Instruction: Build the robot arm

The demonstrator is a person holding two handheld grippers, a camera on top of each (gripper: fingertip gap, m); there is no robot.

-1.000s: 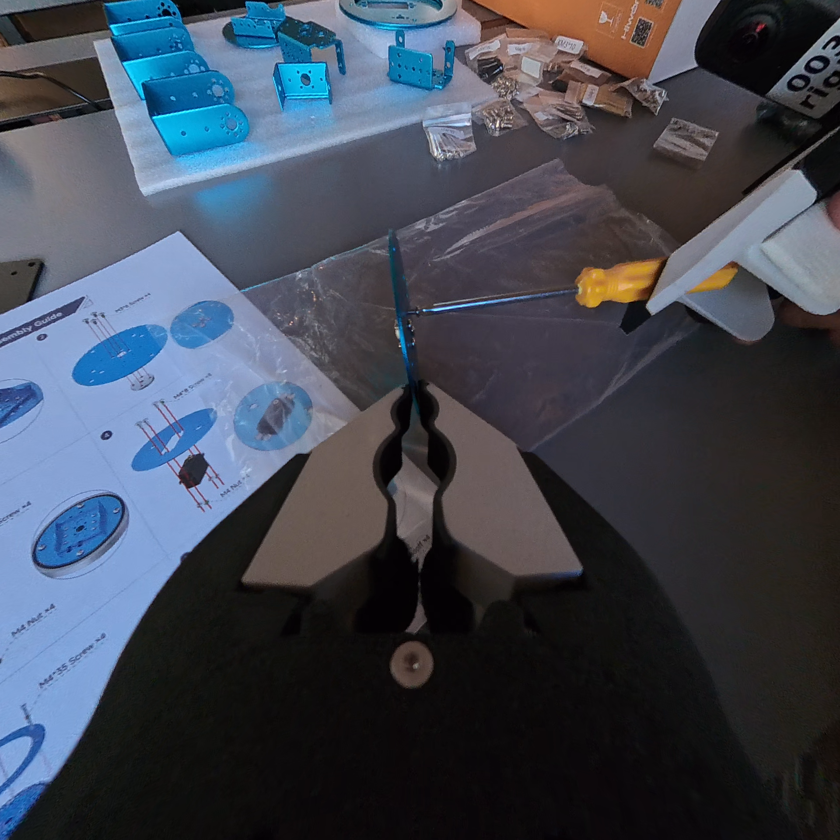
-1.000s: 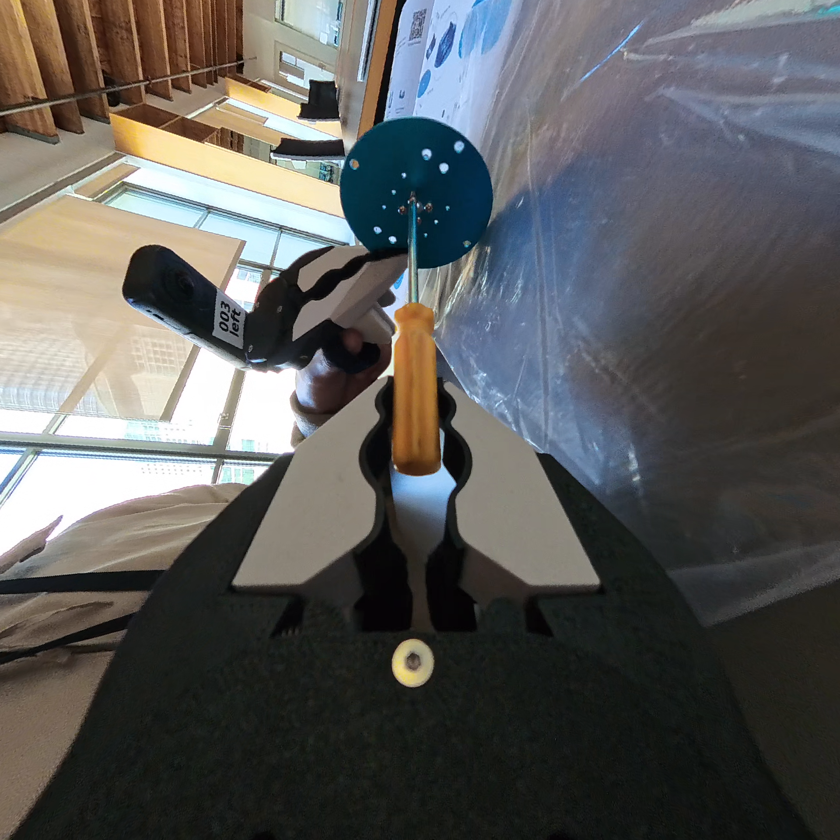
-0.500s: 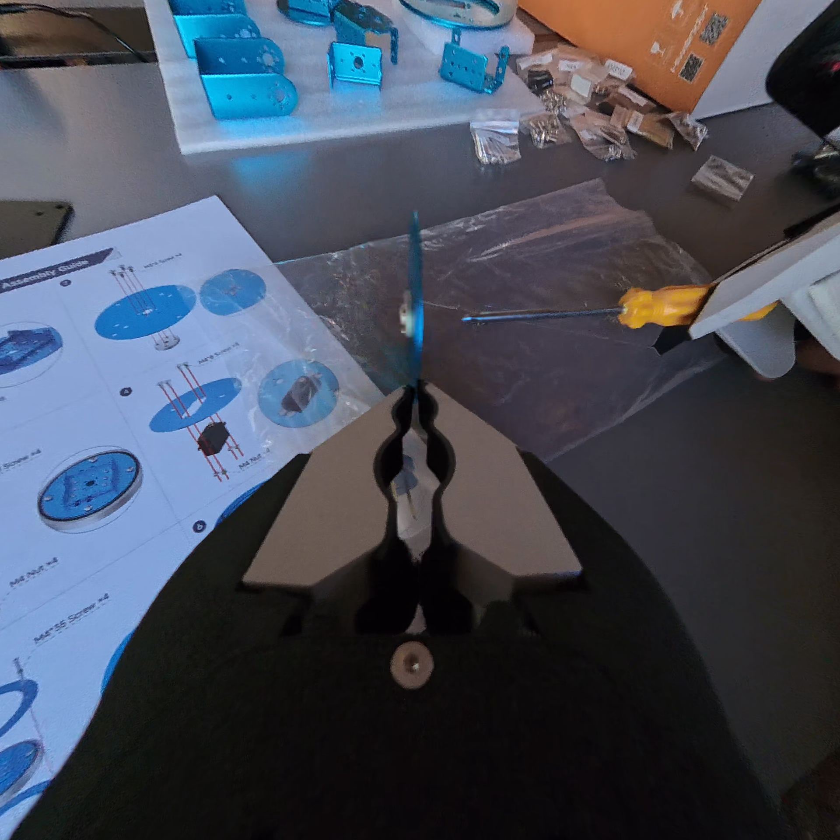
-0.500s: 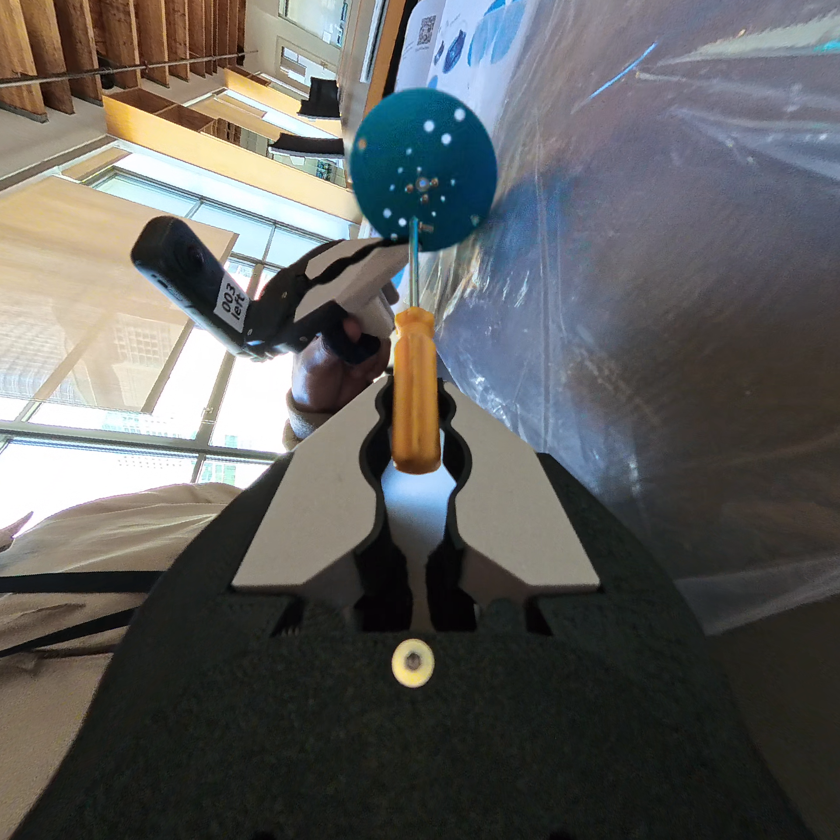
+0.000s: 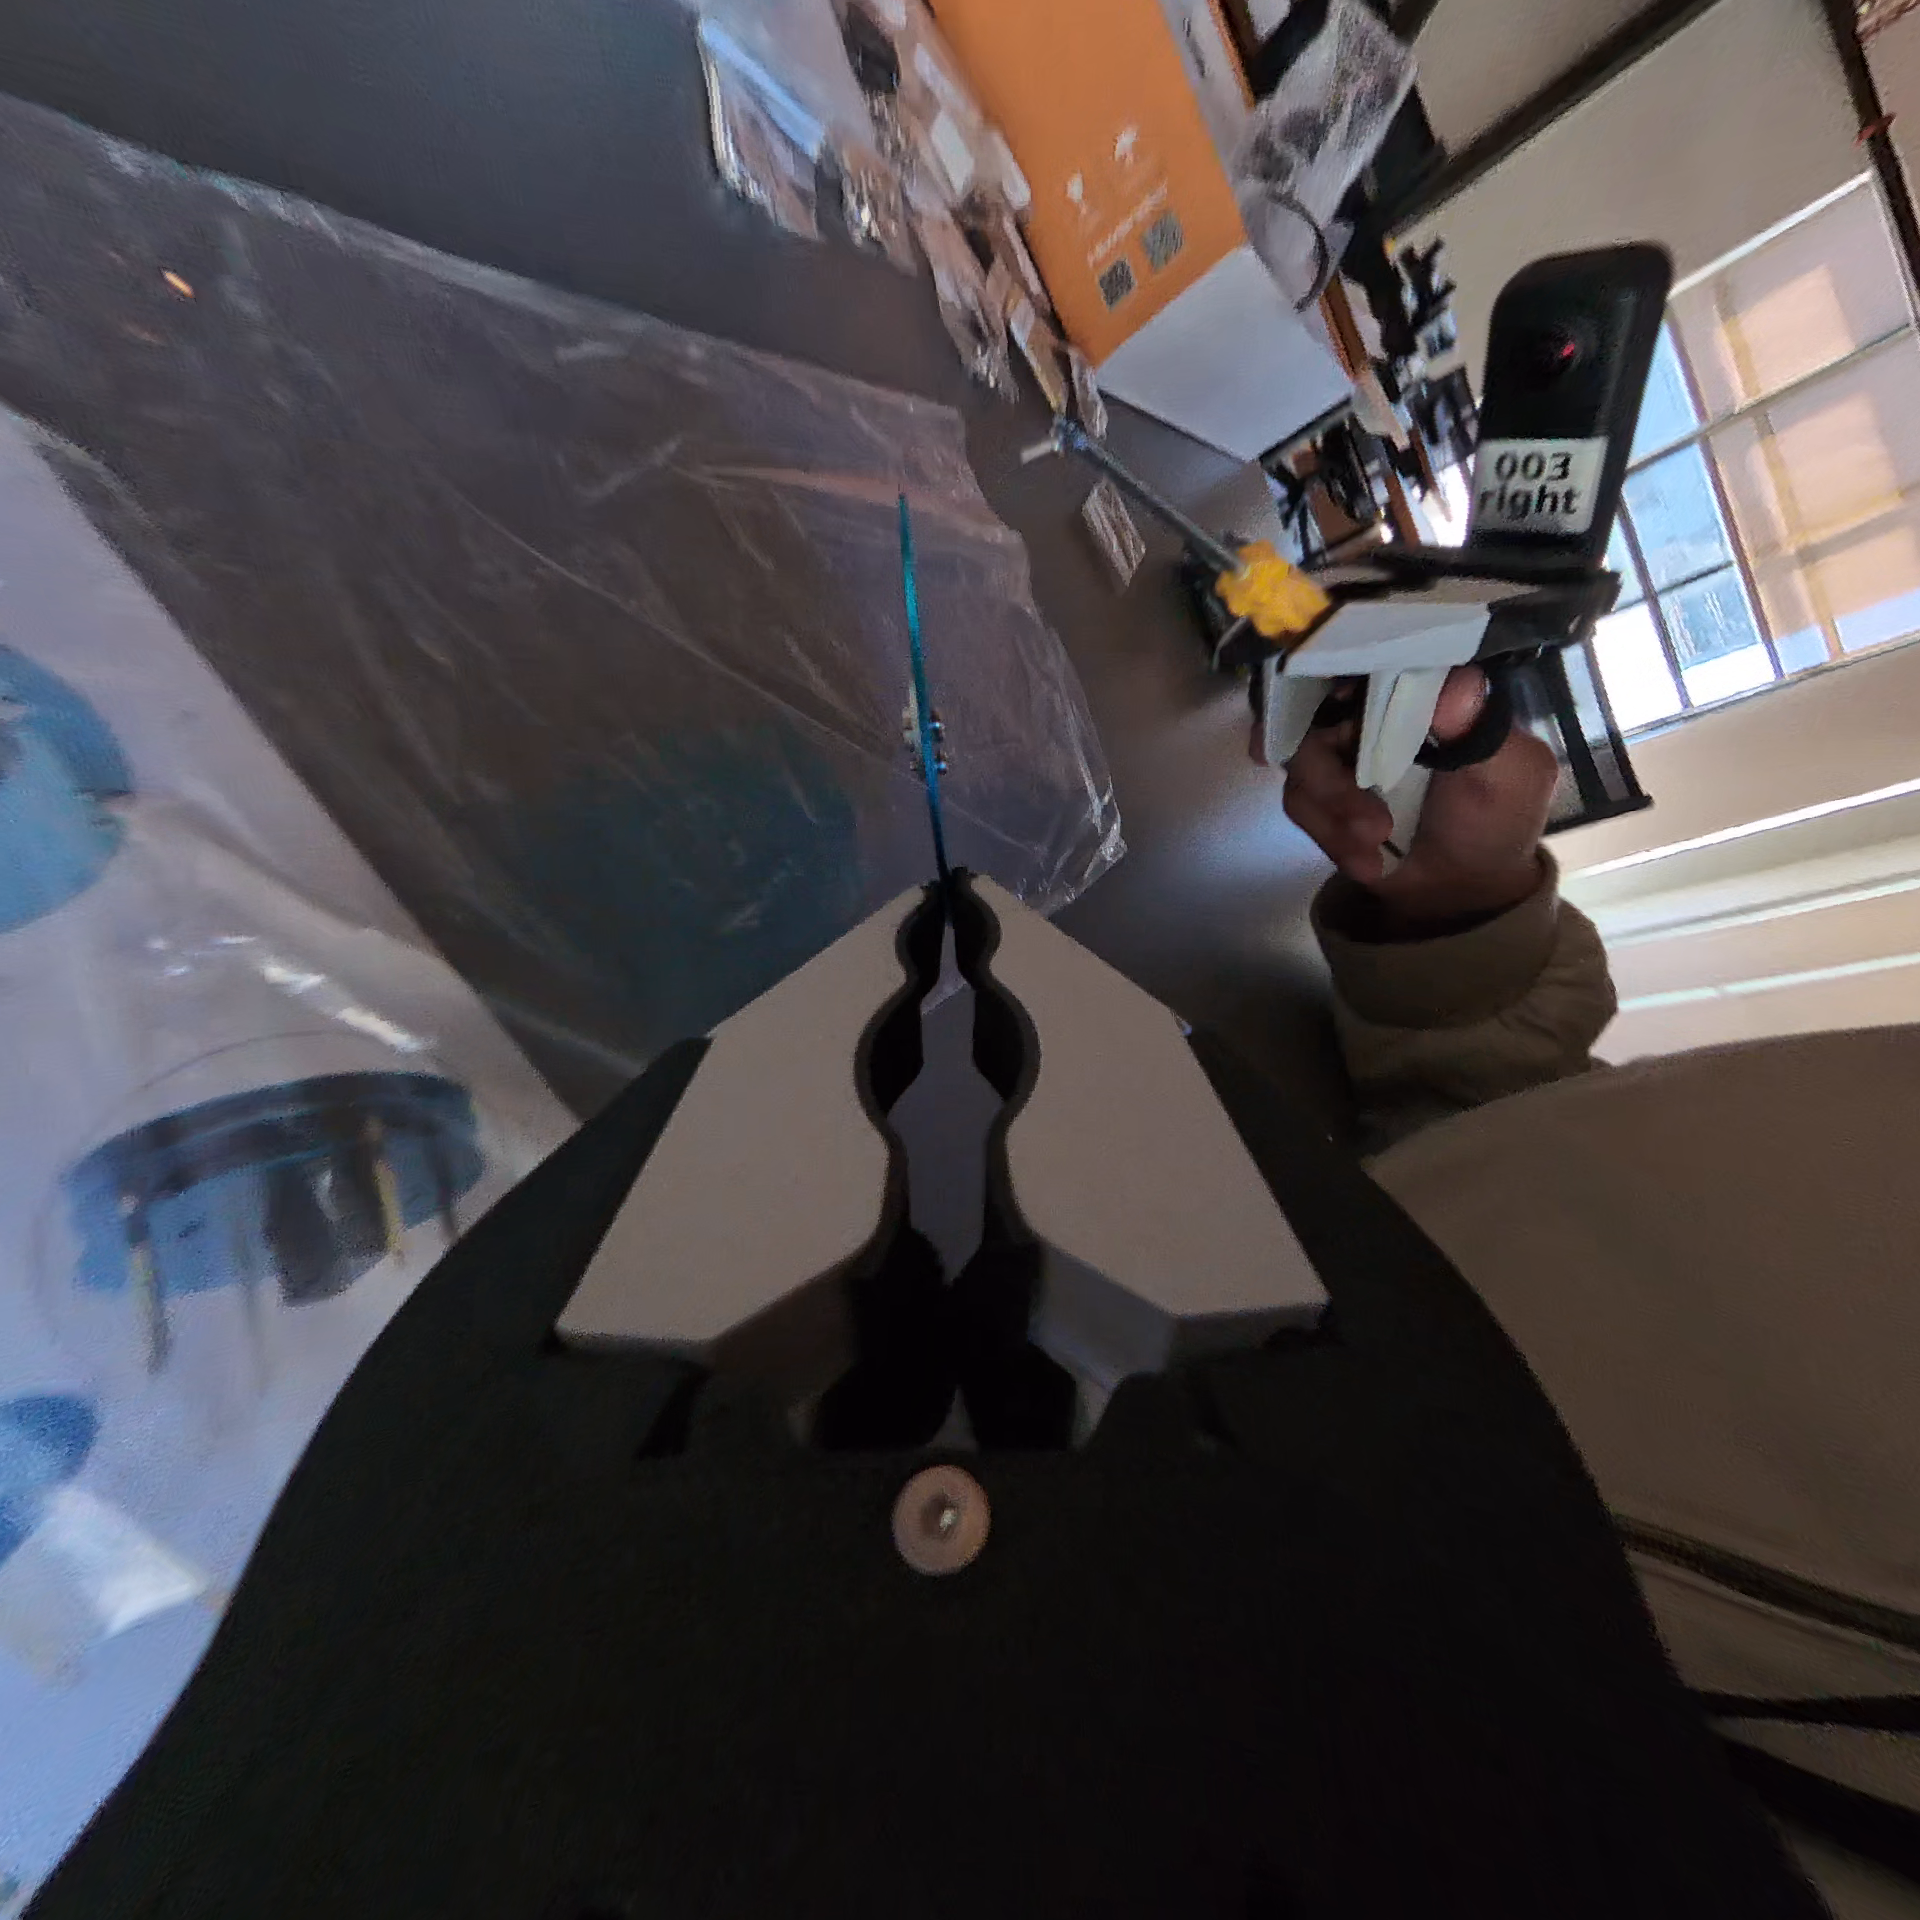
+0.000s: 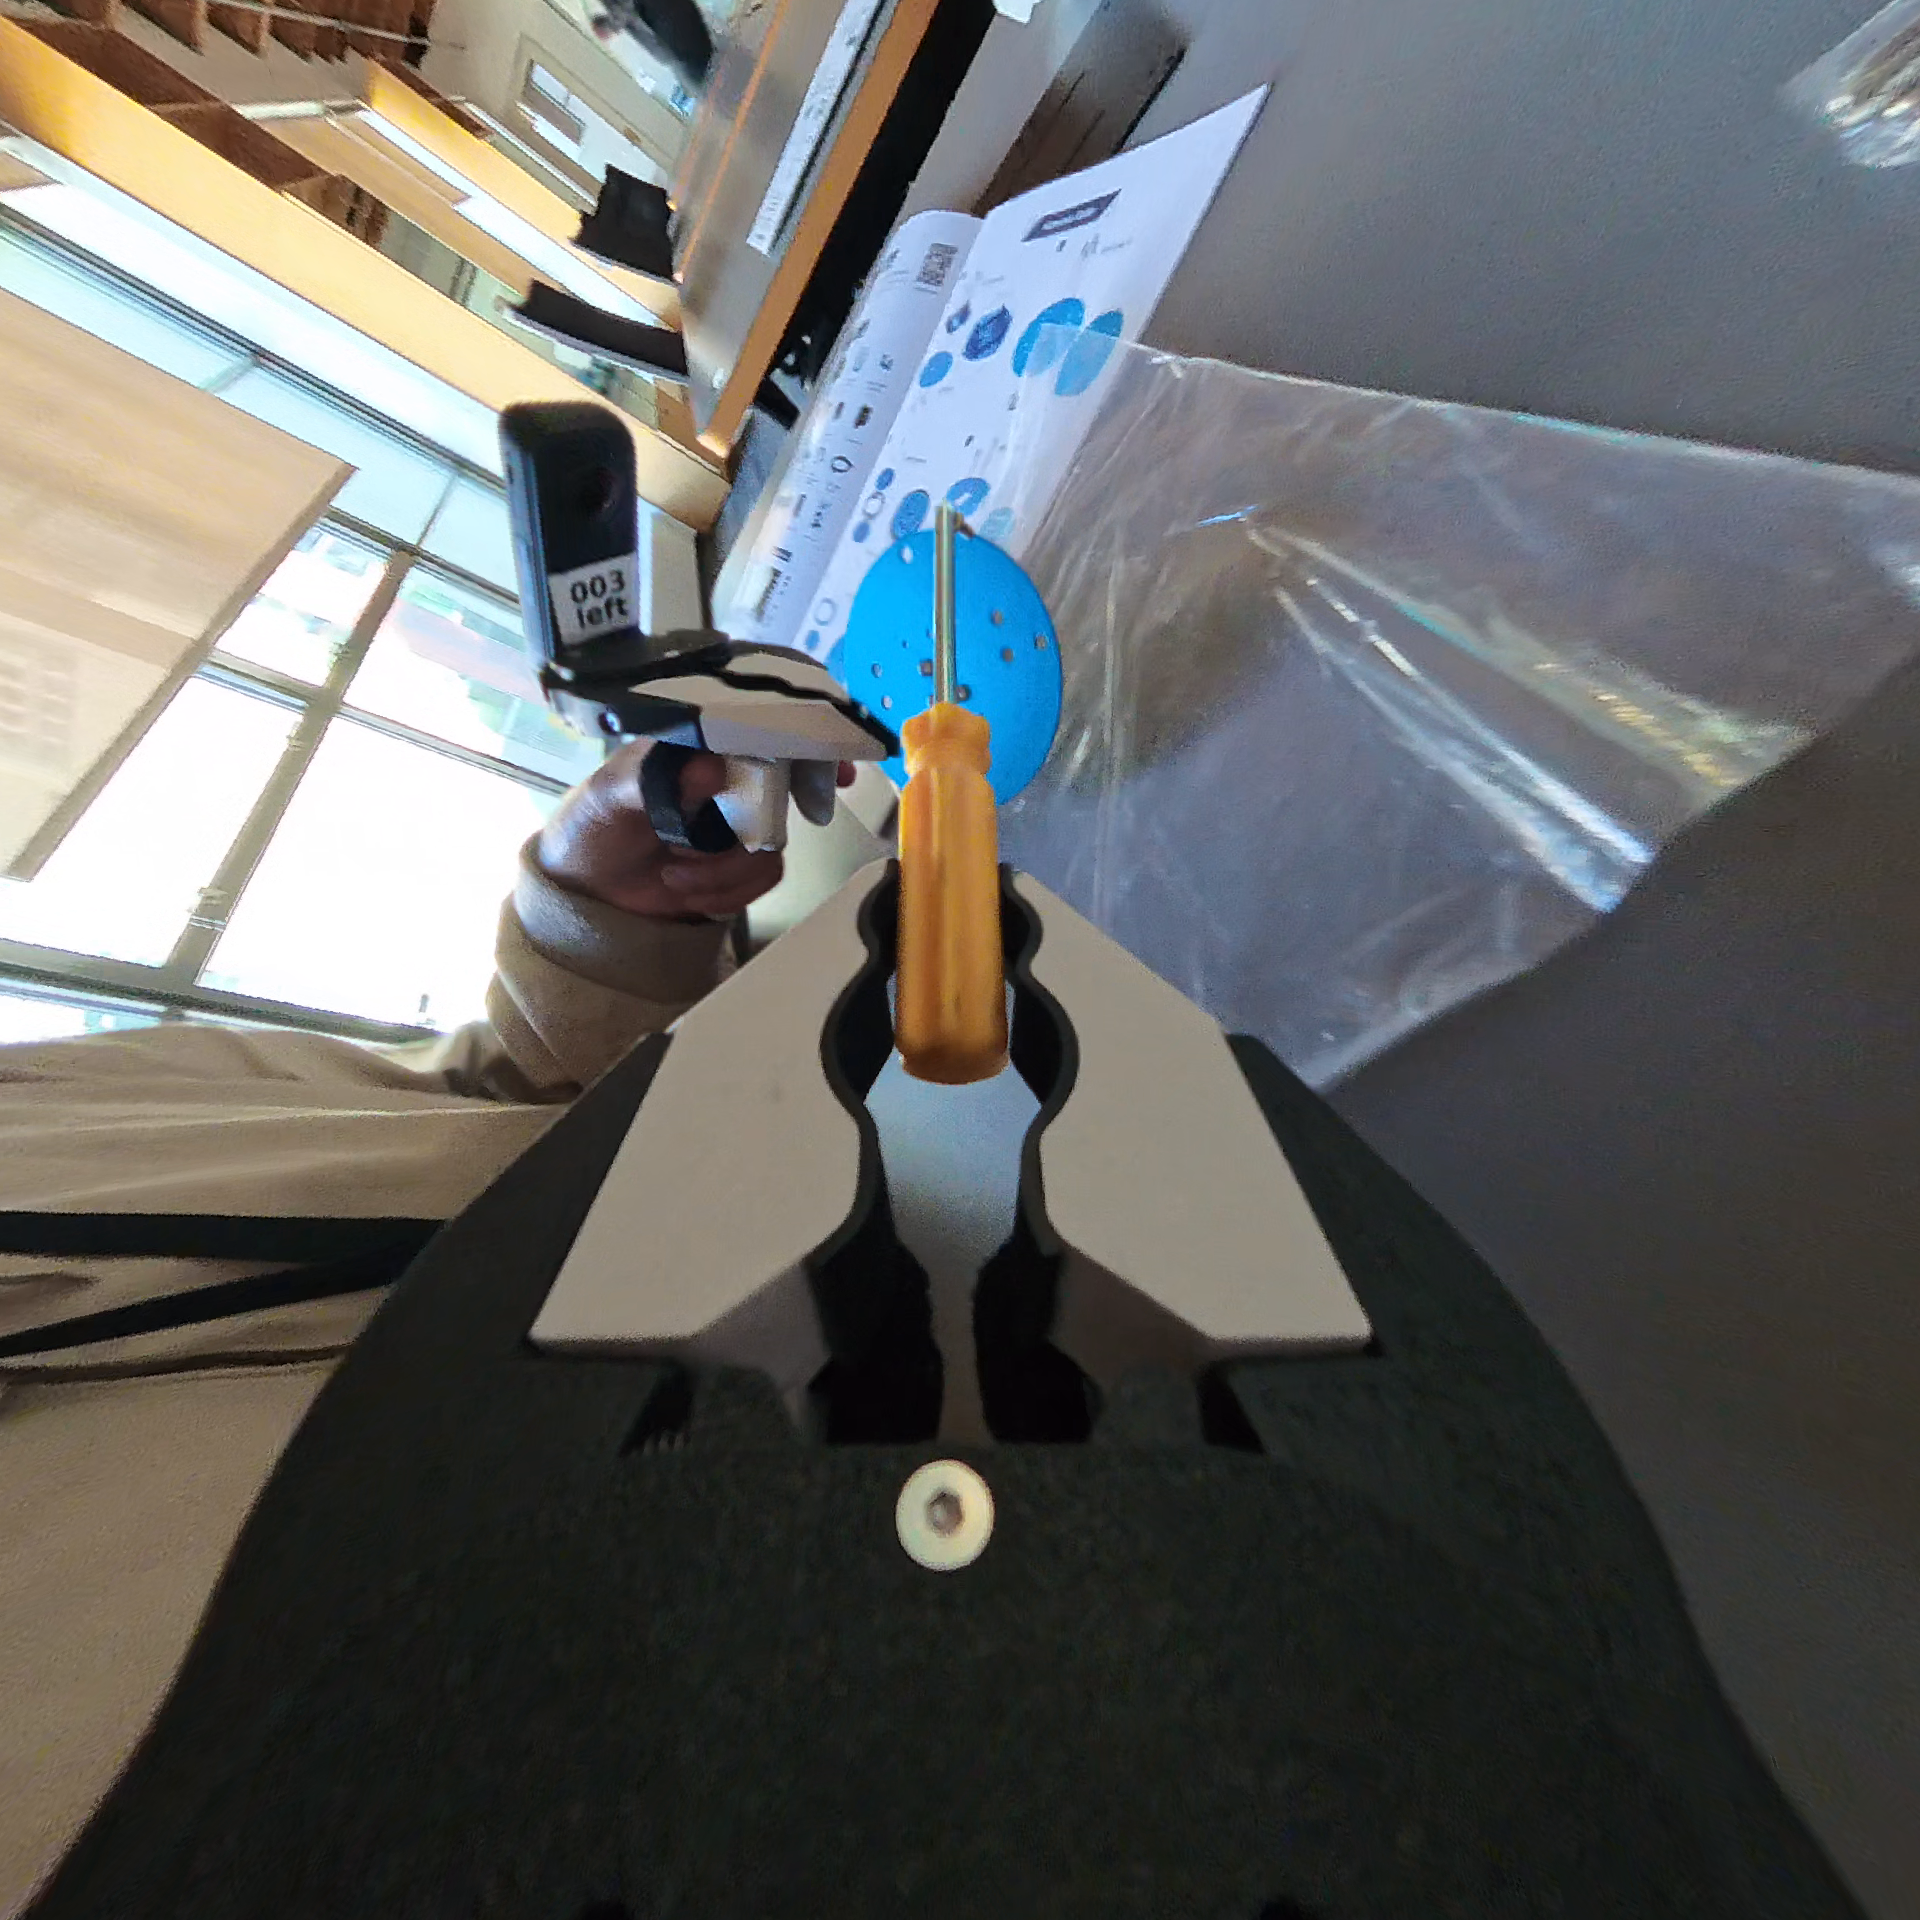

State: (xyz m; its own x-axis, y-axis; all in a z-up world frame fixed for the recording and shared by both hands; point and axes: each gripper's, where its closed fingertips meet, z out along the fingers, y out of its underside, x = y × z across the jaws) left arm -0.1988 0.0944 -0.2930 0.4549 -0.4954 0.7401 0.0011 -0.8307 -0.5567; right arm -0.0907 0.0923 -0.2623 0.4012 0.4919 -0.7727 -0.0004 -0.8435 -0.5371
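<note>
Left wrist view, item one: my left hand-held gripper is clamped on the rim of a thin blue disc, seen edge-on and held up off the tabletop. Item two: my right hand-held gripper grips the yellow handle of a screwdriver, its shaft crossing the disc's perforated face. Surroundings: clear plastic sheet, illustrated instruction sheet, orange carton. Each gripper's camera bears a white printed label.
</note>
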